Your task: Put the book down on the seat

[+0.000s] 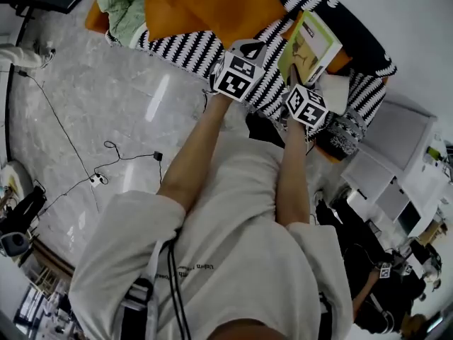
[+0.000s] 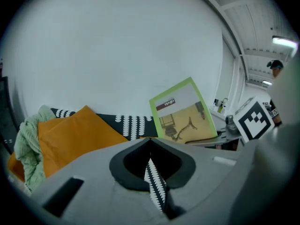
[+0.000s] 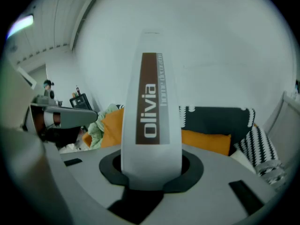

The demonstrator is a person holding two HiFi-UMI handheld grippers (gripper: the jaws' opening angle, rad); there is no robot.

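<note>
The book [image 1: 312, 44] has a green-edged cover and stands tilted above the right part of the sofa seat [image 1: 185, 49], which wears a black-and-white patterned cover. My right gripper [image 1: 294, 76] is shut on the book's lower edge. In the right gripper view its white spine [image 3: 151, 102] rises straight up from between the jaws. My left gripper [image 1: 249, 49] hovers just left of the book over the seat's front edge. Its jaws are shut, holding nothing, with a sliver of patterned cover showing through the slit [image 2: 151, 170]. From there the book's cover [image 2: 183, 112] faces me.
Orange cushions [image 1: 207, 3] and a green cloth [image 1: 120, 4] fill the seat's left part. A white pillow [image 1: 337, 91] lies to the right of the book. White cabinets [image 1: 396, 151] stand at the right. A cable [image 1: 106, 163] runs over the marble floor.
</note>
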